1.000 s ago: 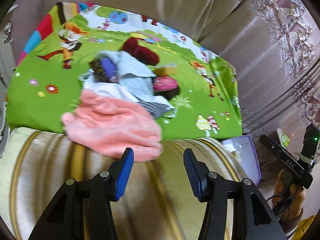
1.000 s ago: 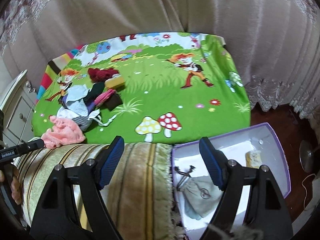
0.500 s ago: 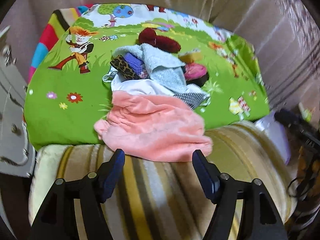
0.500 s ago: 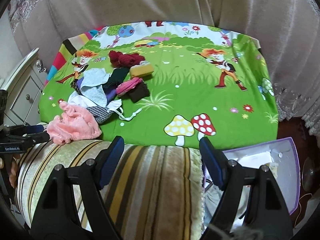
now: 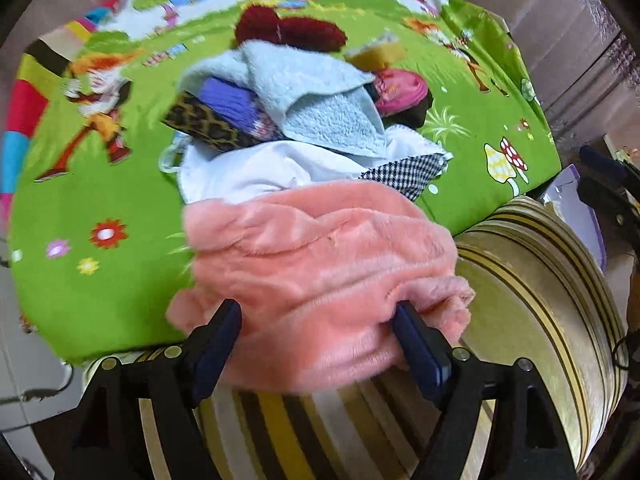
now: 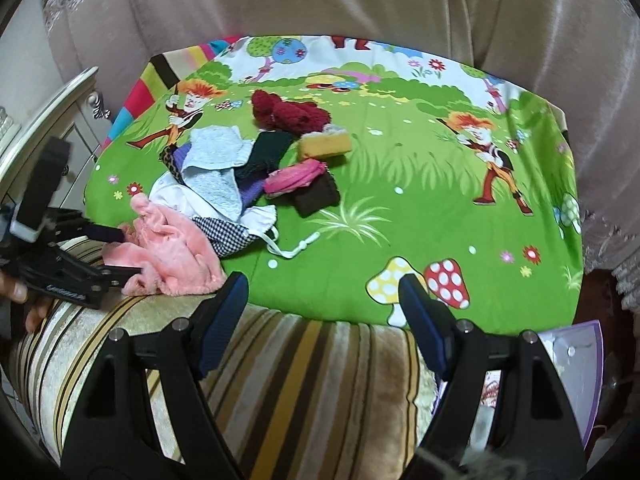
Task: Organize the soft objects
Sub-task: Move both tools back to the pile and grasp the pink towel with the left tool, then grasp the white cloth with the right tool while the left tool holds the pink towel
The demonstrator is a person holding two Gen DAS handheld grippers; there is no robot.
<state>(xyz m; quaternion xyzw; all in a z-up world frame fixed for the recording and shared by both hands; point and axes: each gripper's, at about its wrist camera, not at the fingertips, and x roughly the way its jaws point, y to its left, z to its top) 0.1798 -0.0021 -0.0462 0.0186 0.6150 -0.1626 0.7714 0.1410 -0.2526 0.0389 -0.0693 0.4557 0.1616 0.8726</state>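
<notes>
A fluffy pink cloth (image 5: 320,264) lies at the near edge of the green cartoon bed sheet (image 5: 100,280), in front of a pile of soft things: a light blue towel (image 5: 320,92), a white cloth (image 5: 280,168), a dark red knit (image 5: 292,30), a yellow sponge (image 5: 376,54). My left gripper (image 5: 316,320) is open, its fingers on both sides of the pink cloth's near edge. It also shows in the right wrist view (image 6: 120,252) at the pink cloth (image 6: 172,248). My right gripper (image 6: 324,300) is open and empty above the striped edge.
A striped gold cushion edge (image 6: 280,360) runs along the bed's front. A purple-rimmed box (image 6: 580,364) sits low at the right. A white dresser (image 6: 48,120) stands at the left. Curtains (image 6: 320,0) hang behind the bed.
My left gripper has moved forward until its open fingers straddle the pink cloth. My right gripper has swung left, away from the purple box, toward the bed.
</notes>
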